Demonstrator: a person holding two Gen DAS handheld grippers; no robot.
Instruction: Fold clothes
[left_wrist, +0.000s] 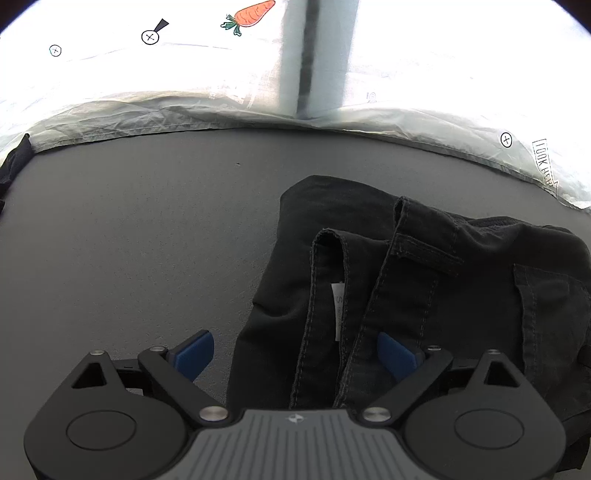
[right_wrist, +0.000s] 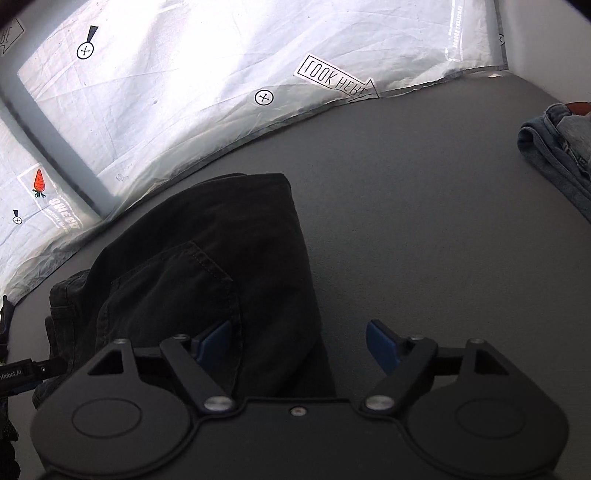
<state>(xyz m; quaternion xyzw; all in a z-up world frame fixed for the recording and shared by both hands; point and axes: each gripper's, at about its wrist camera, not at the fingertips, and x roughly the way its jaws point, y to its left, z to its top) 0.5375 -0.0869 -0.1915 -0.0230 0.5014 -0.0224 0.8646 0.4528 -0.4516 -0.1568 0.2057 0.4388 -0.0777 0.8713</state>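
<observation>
Near the tabletop's (left_wrist: 129, 221) far edge, by the white sheet (right_wrist: 184, 110), lie our folded black trousers (left_wrist: 406, 277). We hold the left claw (left_wrist: 295, 354) and right claw (right_wrist: 299, 347) released, straddling opposite edges, probably ready to pinch for another fold.

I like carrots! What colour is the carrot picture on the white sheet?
Orange, with green leaves. The carrot shows best in the left wrist view.
</observation>
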